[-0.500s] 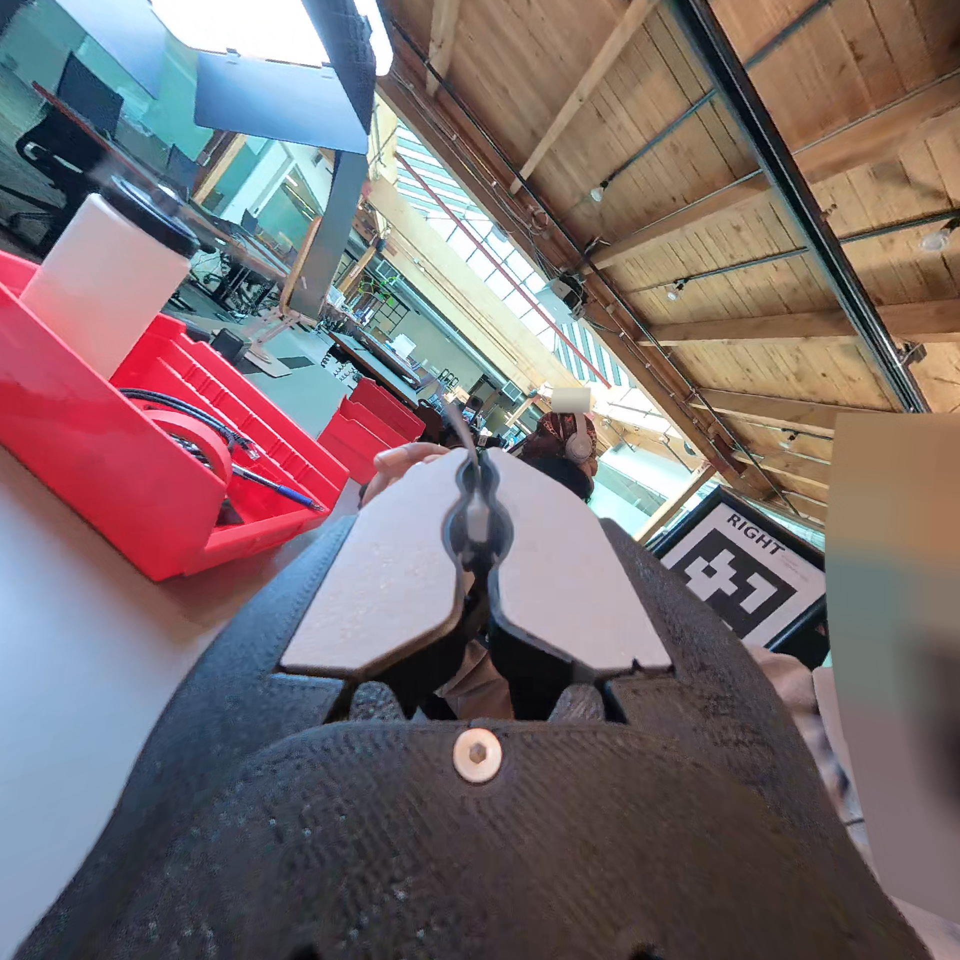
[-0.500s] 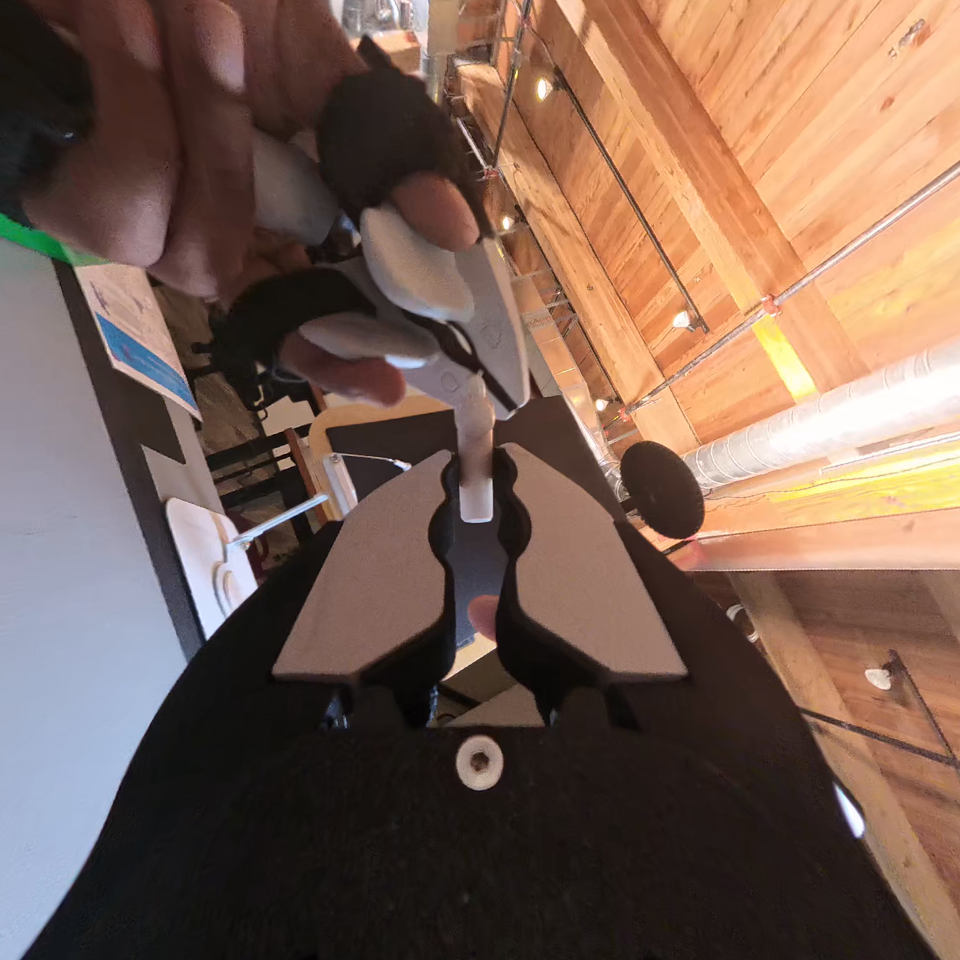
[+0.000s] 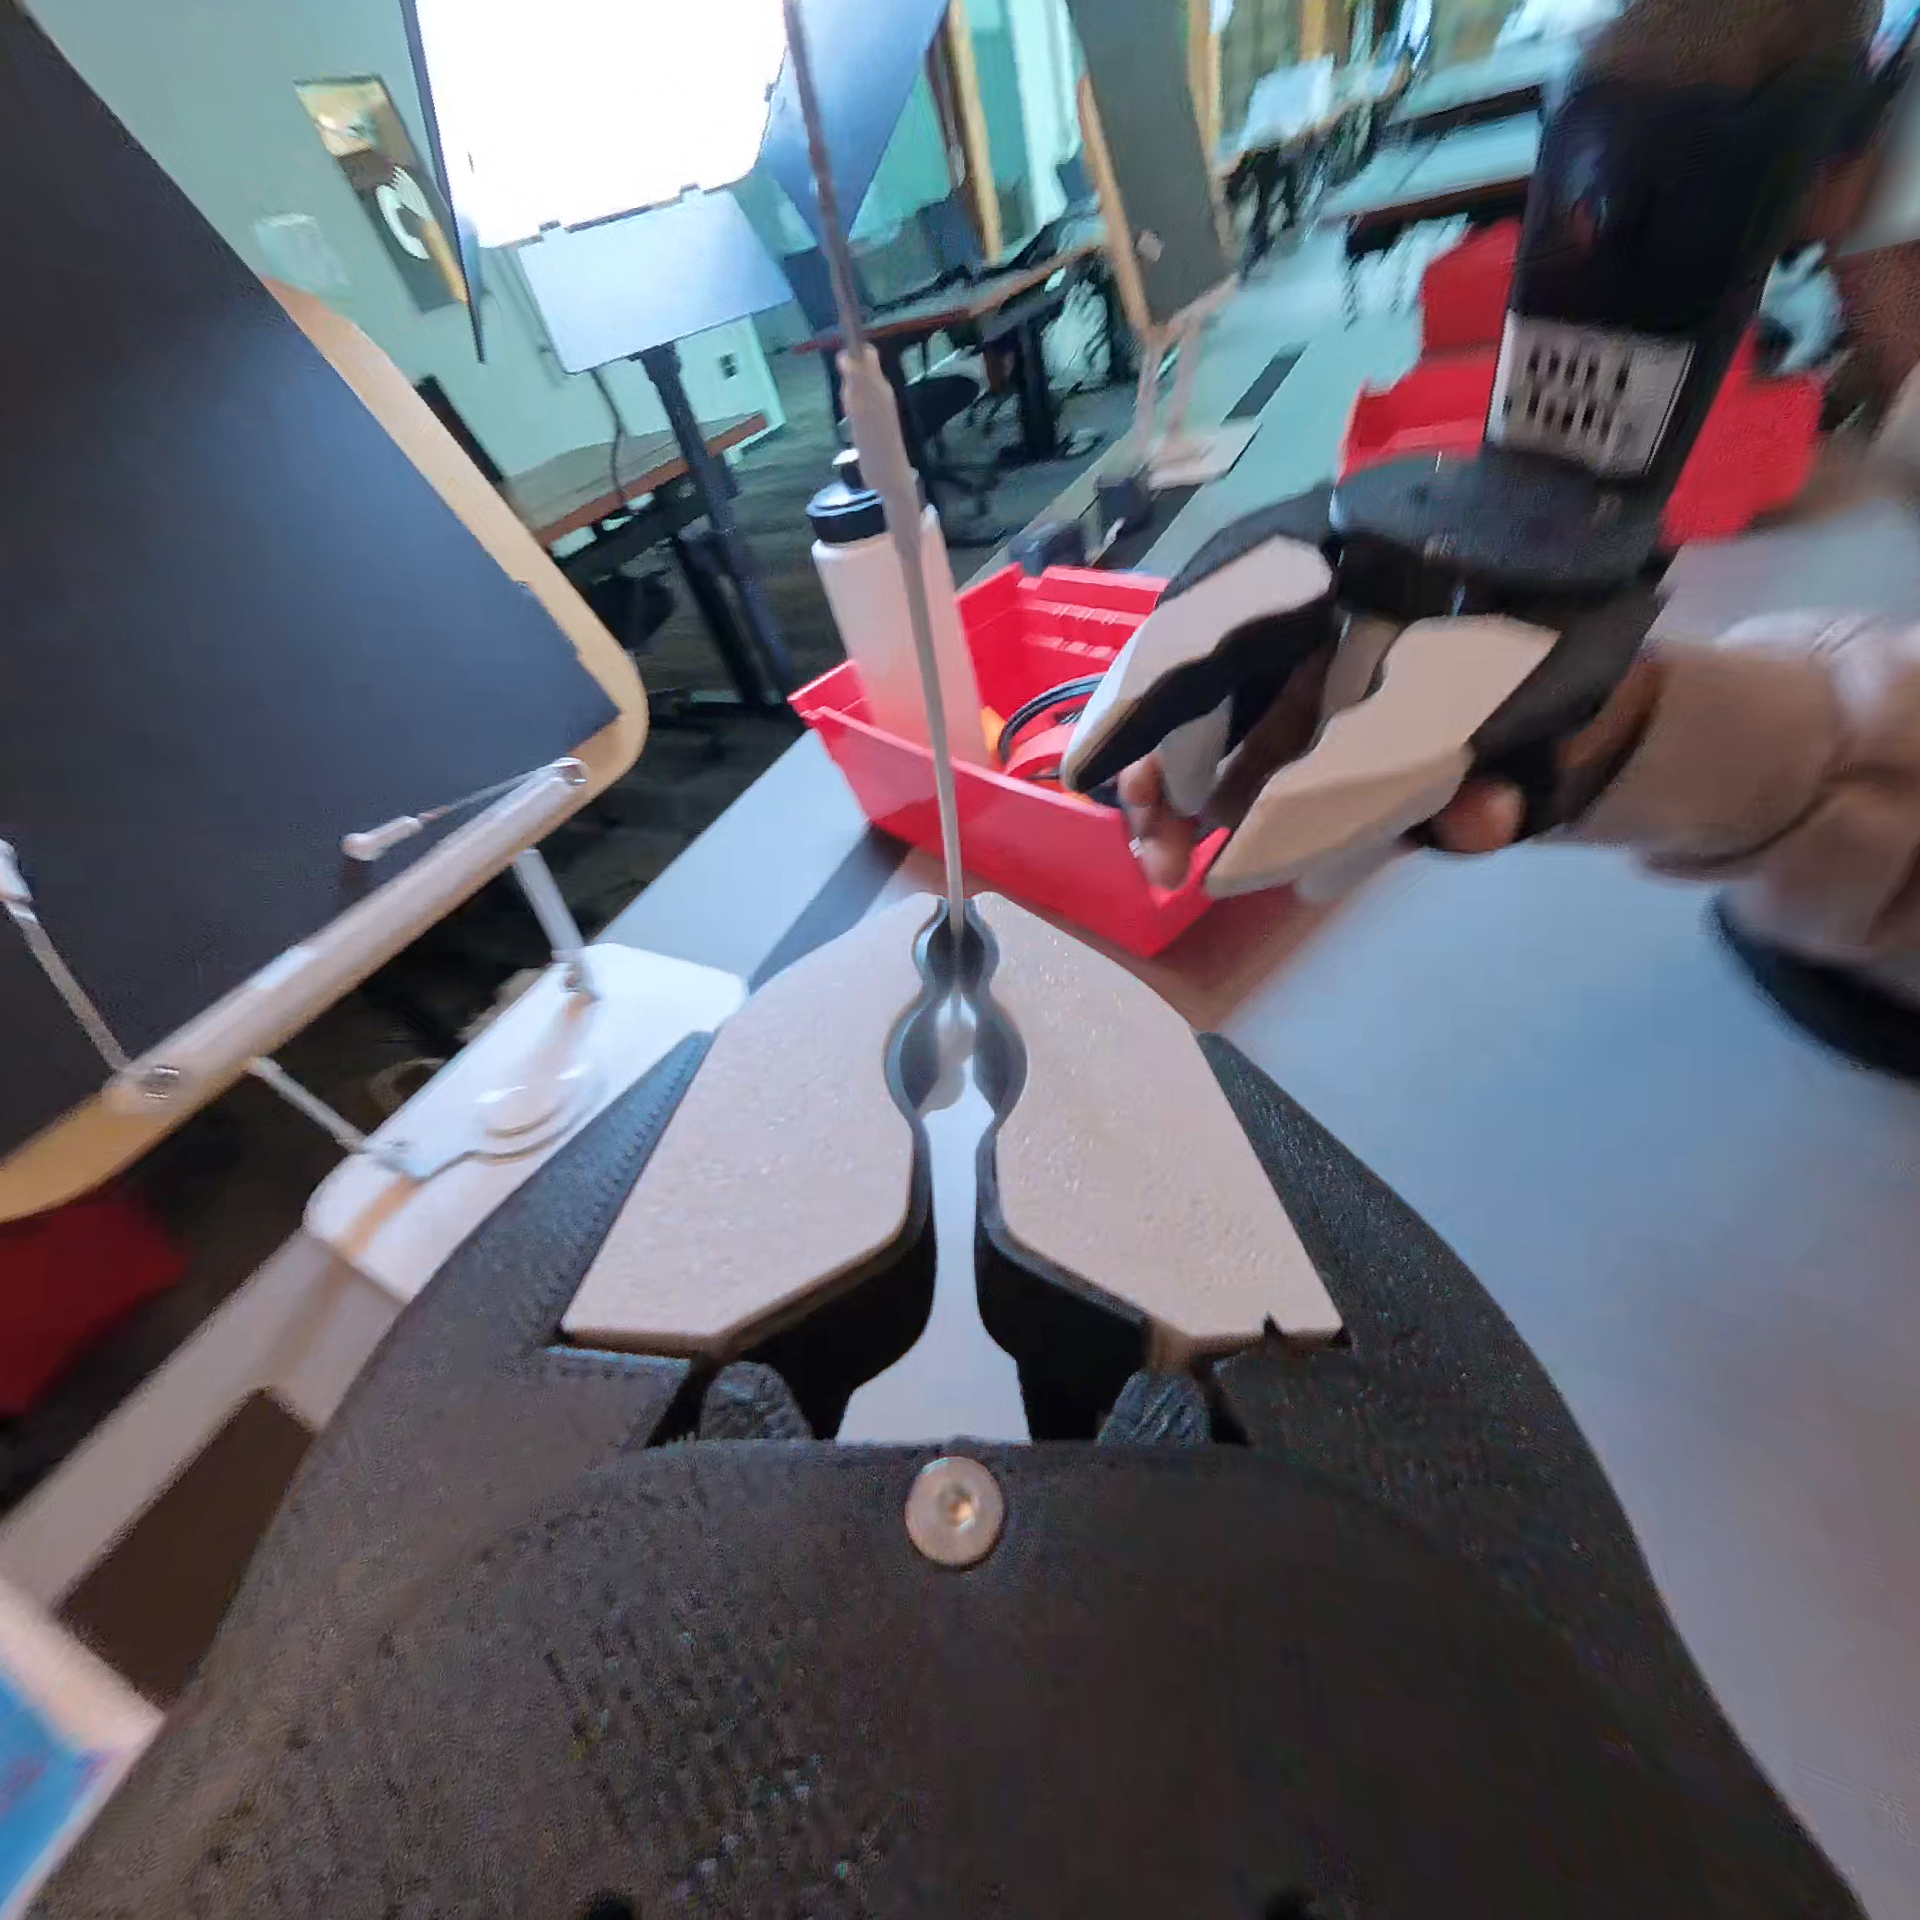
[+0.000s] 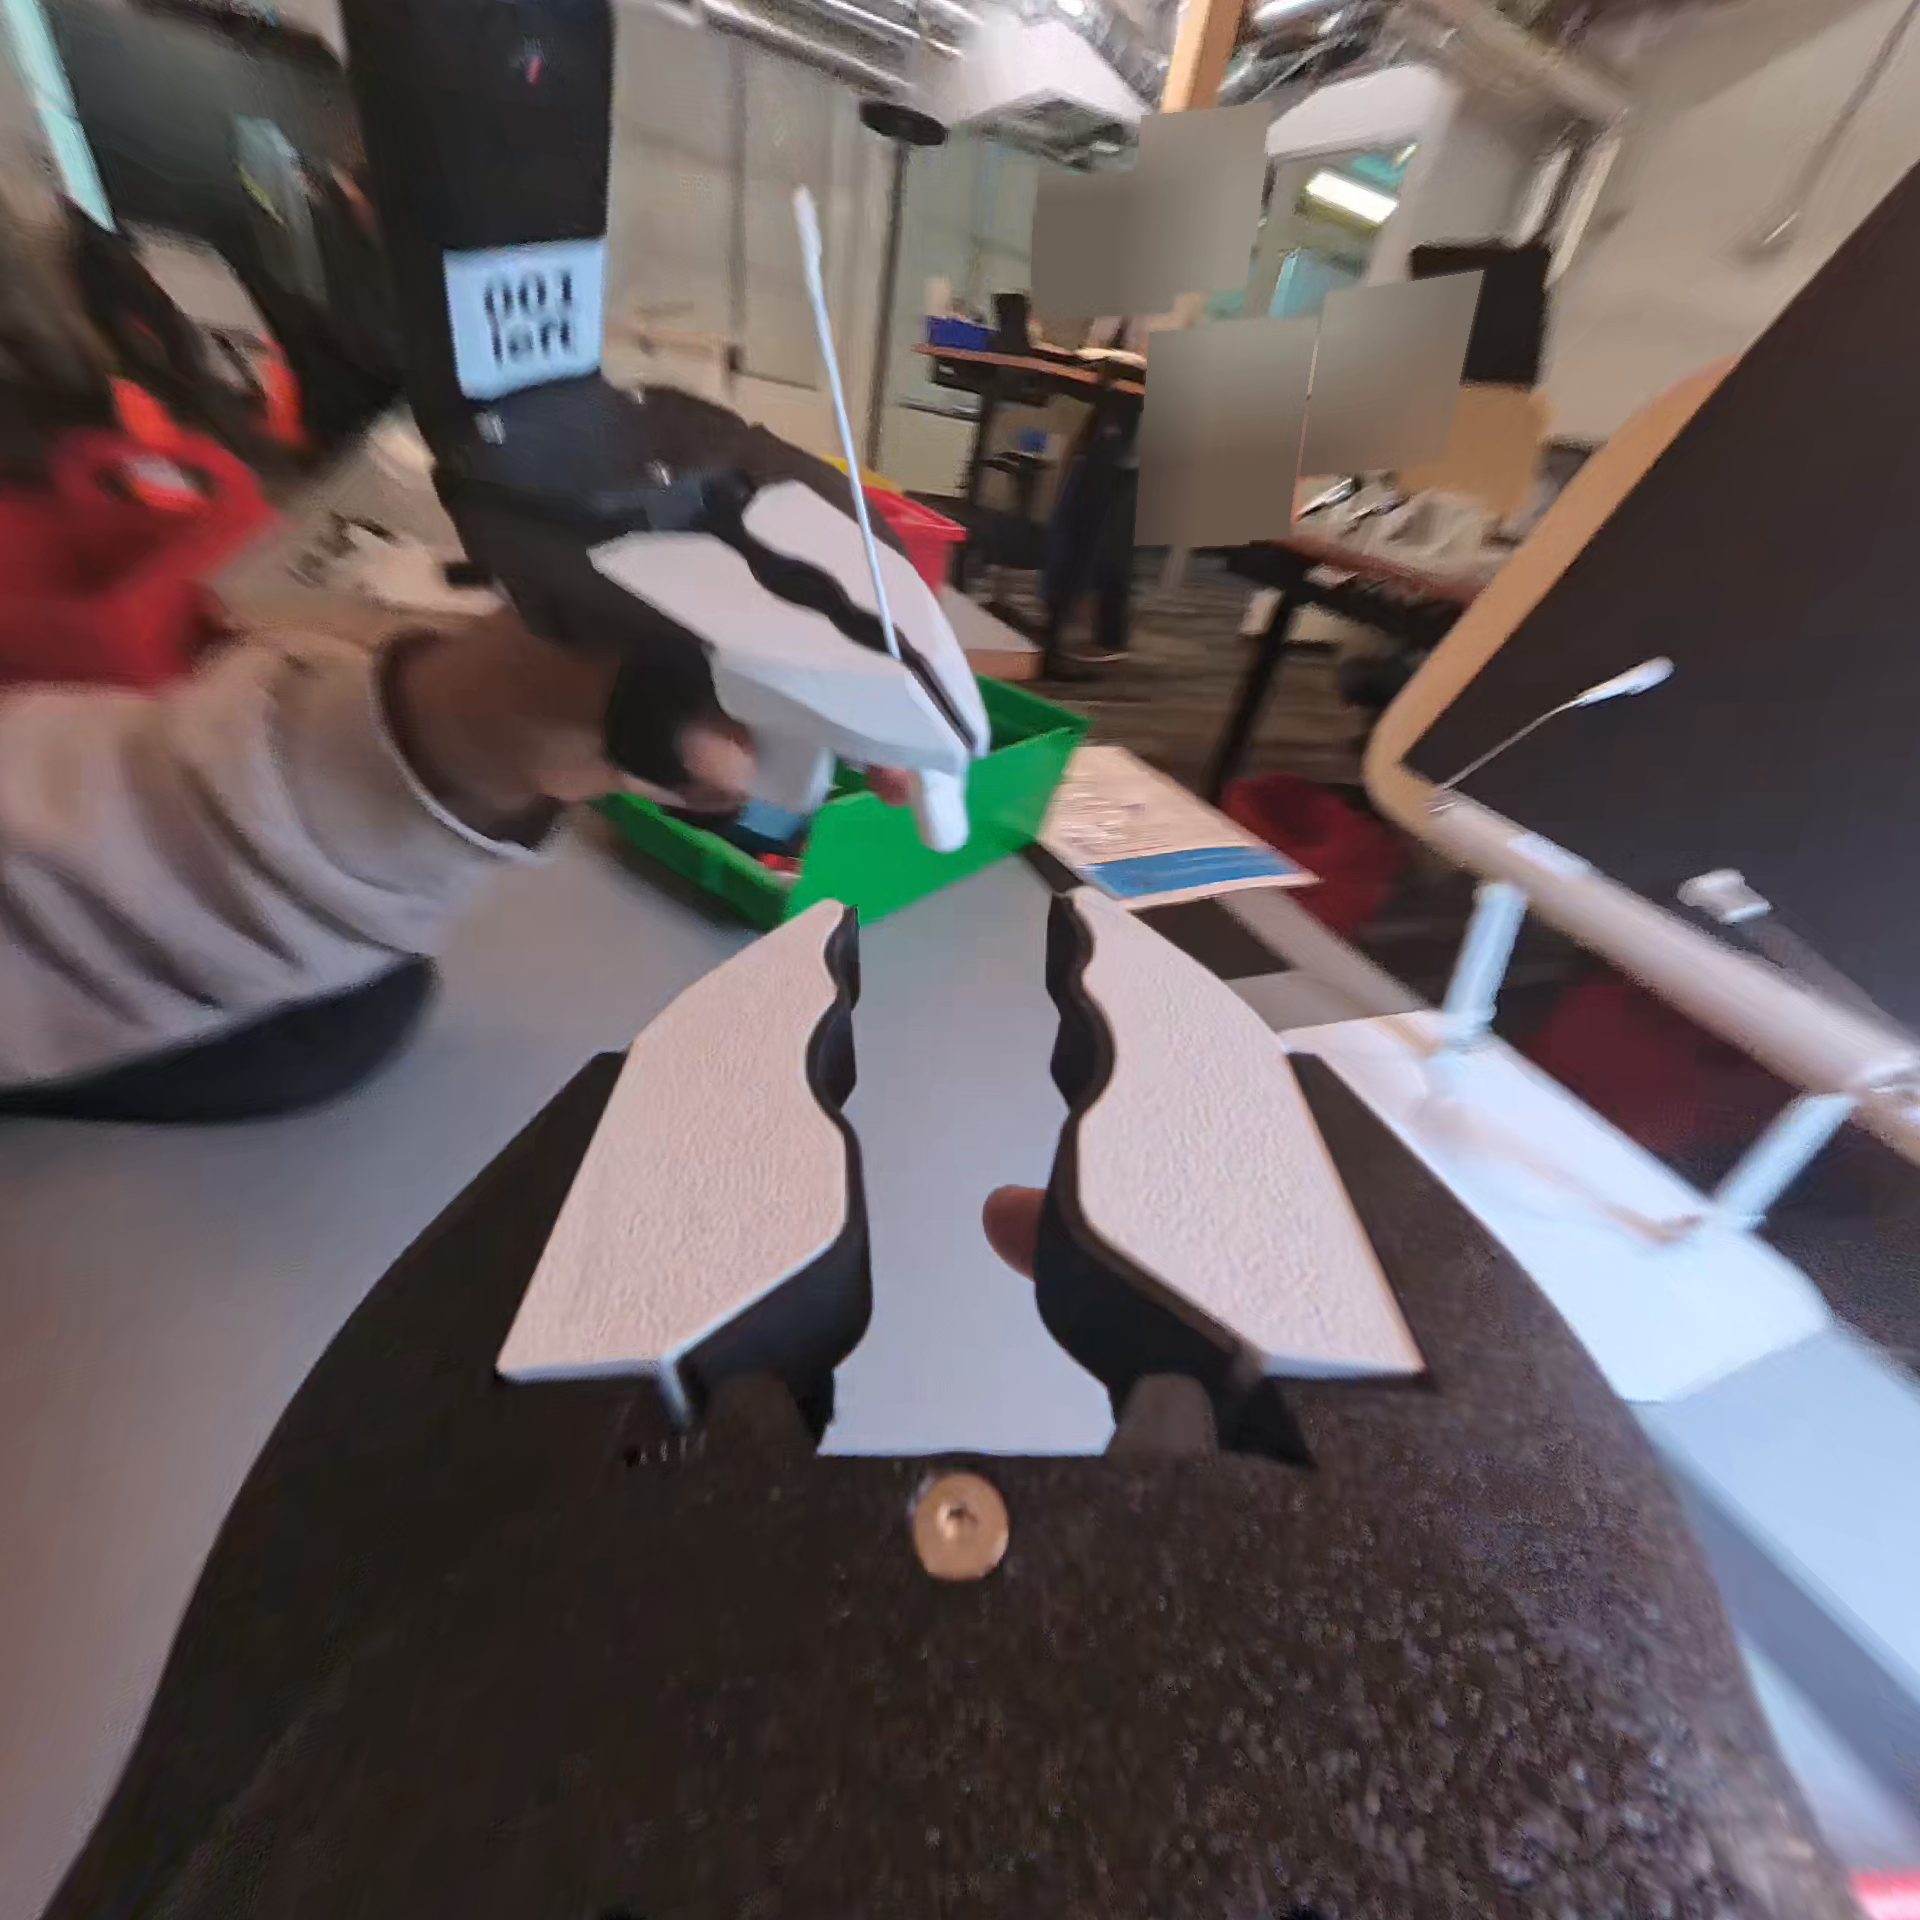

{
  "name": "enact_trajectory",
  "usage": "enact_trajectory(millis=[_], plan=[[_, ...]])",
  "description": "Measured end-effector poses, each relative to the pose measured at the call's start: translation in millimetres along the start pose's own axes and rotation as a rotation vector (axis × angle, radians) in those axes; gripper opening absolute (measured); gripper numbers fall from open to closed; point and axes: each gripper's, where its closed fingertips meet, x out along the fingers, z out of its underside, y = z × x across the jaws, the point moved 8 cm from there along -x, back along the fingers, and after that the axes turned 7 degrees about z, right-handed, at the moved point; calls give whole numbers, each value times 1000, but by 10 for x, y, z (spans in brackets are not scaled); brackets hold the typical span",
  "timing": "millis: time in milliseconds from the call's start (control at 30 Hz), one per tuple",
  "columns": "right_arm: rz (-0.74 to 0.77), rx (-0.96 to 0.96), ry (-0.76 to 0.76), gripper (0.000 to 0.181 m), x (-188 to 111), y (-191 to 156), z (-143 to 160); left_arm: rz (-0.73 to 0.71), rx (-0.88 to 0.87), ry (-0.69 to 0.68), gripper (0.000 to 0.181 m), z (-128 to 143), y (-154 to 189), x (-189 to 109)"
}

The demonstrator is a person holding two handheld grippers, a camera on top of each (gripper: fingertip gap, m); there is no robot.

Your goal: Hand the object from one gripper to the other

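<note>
The handover looks done: the left hand-held gripper (image 3: 954, 930) clamps the thin white swab-like stick (image 3: 902, 488) above the tabletop (image 3: 1558, 1195), while the right hand-held gripper (image 4: 951, 925) gapes empty, so next it likely withdraws.

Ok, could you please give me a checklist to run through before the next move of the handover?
1. Left tongs shut on the thin white stick: ok.
2. Stick seated in the notch between the pads, not skewed sideways: ok.
3. Right tongs open and empty: ok.
4. Right tongs apart from the stick, touching nothing: ok in both views.
5. Grip firm enough for a swing: cannot tell.
6. Stick's far end free of the white bottle in the red bin: cannot tell, as they overlap in the left wrist view.
</note>
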Motion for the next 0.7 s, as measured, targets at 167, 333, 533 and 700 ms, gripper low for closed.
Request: enact_trajectory(millis=[167, 333, 533, 700], plan=[[-221, 337, 73, 39, 8, -95, -185, -165, 341, -194, 1, 96, 163, 177], [-37, -77, 41, 39, 20, -329, -303, -135, 427, -278, 1, 204, 296, 339], [82, -257, 32, 2, -16, -340, -355, -70, 363, -258, 1, 215, 310, 348], [95, -187, 53, 2, -68, -242, -384, 48, 240, -180, 10, 183, 306, 297]])
